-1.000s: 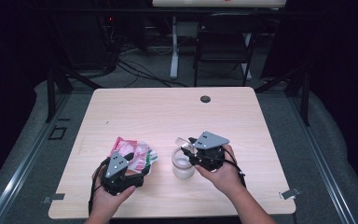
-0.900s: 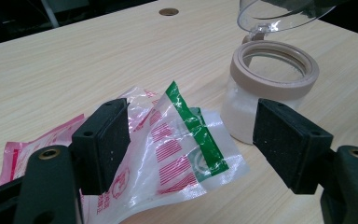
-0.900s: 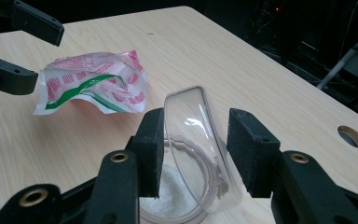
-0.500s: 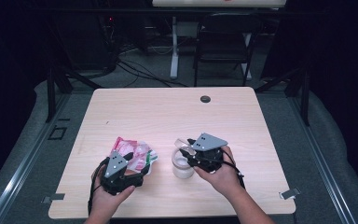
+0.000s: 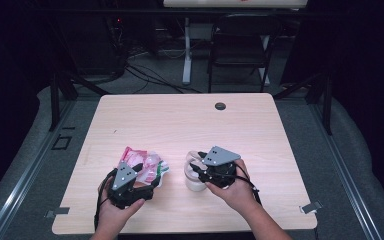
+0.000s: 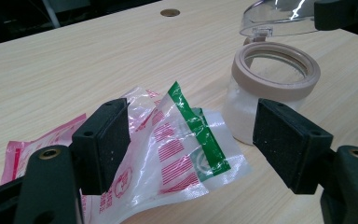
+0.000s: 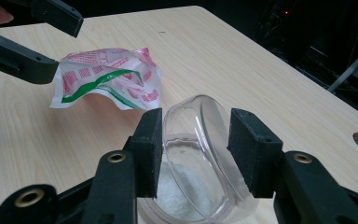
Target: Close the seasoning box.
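A crumpled clear wrapper printed in red and green lies on the table. My left gripper stands open at it. In the left gripper view the wrapper sits between the wide-apart pads. To its right stands a small jar with white powder inside and a beige rim. Its clear hinged lid is flipped up. My right gripper is shut on that lid, one pad on each side.
A round cable hole sits near the table's far edge. A folding chair and cables on the floor lie beyond the table. The left gripper's black jaws reach in at the top left of the right gripper view.
My right gripper has edged slightly to the left over the jar with the lid between its jaws. The left gripper and the wrapper have stayed put.
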`<action>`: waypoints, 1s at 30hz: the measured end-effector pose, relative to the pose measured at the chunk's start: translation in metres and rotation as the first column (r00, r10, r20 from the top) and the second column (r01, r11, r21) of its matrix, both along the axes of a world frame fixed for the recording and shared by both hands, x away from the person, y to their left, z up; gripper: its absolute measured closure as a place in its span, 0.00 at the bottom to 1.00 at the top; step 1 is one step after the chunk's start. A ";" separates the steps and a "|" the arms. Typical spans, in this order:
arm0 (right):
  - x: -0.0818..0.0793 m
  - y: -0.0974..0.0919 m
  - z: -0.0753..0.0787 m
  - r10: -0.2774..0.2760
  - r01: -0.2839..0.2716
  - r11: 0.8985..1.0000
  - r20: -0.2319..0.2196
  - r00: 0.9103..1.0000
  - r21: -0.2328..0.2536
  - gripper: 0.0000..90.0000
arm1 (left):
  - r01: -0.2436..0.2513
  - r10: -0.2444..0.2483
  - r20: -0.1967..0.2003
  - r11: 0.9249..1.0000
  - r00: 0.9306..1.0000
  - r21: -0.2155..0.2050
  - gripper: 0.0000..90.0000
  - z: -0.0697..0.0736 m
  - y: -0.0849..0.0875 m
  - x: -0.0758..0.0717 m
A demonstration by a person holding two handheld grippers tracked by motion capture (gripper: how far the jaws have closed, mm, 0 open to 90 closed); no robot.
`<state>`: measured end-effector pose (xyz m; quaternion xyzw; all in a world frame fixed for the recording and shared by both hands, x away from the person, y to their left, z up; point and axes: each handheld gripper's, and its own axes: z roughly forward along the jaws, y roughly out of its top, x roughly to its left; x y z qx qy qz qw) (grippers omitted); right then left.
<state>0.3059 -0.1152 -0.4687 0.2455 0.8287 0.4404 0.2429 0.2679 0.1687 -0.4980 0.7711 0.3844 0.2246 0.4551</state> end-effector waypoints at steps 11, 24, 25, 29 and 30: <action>-0.004 0.005 -0.005 0.009 -0.008 1.000 0.025 1.000 -0.030 0.61 | 0.000 0.000 0.000 1.000 1.000 0.001 0.30 0.000 -0.001 0.000; -0.006 0.007 -0.010 0.016 -0.015 0.999 0.021 1.000 -0.030 0.60 | -0.001 0.001 0.001 1.000 1.000 0.003 0.30 0.000 0.000 0.000; -0.007 0.007 -0.011 0.015 -0.014 0.999 0.023 1.000 -0.031 0.60 | -0.001 0.001 0.001 1.000 1.000 0.002 0.30 0.000 0.000 0.000; -0.009 0.009 -0.014 0.013 -0.012 0.998 0.029 0.999 -0.054 0.62 | -0.001 0.001 0.002 1.000 1.000 0.003 0.29 0.000 0.000 0.000; -0.009 0.010 -0.015 0.009 -0.007 0.998 0.034 0.999 -0.063 0.62 | -0.001 0.001 0.001 1.000 1.000 0.003 0.30 0.000 0.000 0.000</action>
